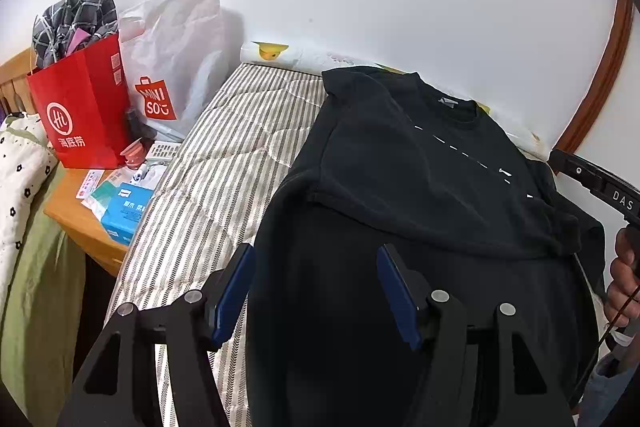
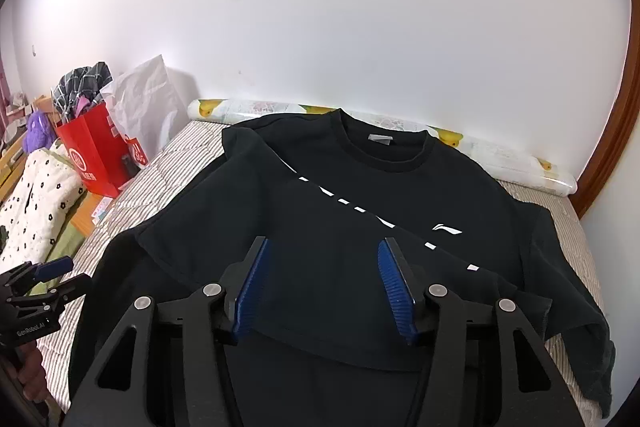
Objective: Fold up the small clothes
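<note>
Lying across the striped bed (image 2: 172, 163), a black T-shirt (image 2: 360, 211) fills most of the mattress, collar toward the wall edge, one side already folded over so a broken white print runs diagonally along the fold. Both grippers hover above the near part of it.

Left gripper (image 1: 316, 291): blue pads spread, nothing between them; shirt cloth lies below. Right gripper (image 2: 320, 287): pads apart as well, gripping nothing, over the folded hem.

Around: a rolled mat with yellow ducks (image 2: 400, 125) along the bed's wall edge. At the bed's left end, a red paper bag (image 1: 84, 103) stuffed with checked cloth, a white plastic shopping bag (image 1: 176, 59) leaning on the wall beside it, and a wooden nightstand (image 1: 76, 219) carrying boxes and small packets. A white quilt with black flowers (image 2: 40, 207) lies further left. A purple plush thing (image 2: 38, 131) sits behind it, probably a toy; too small to be sure.

Cut off: the shirt's near hem drops behind the gripper frames in both views. The right sleeve bunches at the bed's right edge, its end hard to make out. A hand (image 1: 624, 279) shows only partly at the frame's rim.
</note>
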The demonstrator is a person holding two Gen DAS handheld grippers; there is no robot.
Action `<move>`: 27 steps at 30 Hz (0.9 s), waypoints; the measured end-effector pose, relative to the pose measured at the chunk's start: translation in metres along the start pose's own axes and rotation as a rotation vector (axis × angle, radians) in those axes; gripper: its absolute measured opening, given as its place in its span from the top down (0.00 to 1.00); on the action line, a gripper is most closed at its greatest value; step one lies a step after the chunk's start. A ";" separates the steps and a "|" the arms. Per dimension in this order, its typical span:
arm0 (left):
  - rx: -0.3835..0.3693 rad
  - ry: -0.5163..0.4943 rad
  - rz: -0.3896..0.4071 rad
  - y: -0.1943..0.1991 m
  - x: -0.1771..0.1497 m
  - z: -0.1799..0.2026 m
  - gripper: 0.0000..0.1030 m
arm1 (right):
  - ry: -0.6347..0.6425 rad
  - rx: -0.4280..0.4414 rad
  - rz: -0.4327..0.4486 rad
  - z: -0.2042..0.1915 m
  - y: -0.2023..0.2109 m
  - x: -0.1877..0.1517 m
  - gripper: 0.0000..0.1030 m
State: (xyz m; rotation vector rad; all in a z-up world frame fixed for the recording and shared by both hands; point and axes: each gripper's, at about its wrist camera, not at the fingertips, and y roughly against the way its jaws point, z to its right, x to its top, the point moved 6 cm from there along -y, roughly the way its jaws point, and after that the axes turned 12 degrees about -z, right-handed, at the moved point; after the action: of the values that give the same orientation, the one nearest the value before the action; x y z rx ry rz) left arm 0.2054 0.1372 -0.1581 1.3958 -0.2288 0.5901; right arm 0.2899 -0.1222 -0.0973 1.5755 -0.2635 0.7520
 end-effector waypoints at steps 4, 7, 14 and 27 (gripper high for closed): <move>-0.003 -0.009 -0.004 -0.002 0.001 0.003 0.41 | 0.000 0.001 -0.007 -0.001 -0.004 -0.002 0.48; -0.003 -0.013 -0.010 -0.004 0.000 0.005 0.41 | -0.003 0.001 -0.015 -0.001 -0.006 -0.004 0.48; -0.003 -0.010 -0.018 -0.006 -0.002 0.005 0.41 | -0.017 0.003 -0.023 0.003 -0.009 -0.007 0.48; -0.003 -0.008 -0.026 -0.010 -0.002 0.004 0.41 | -0.027 0.004 -0.027 0.008 -0.013 -0.008 0.48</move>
State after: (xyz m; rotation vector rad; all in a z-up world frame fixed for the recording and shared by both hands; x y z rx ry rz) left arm 0.2094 0.1318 -0.1665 1.3966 -0.2171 0.5623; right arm 0.2933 -0.1296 -0.1120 1.5907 -0.2599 0.7114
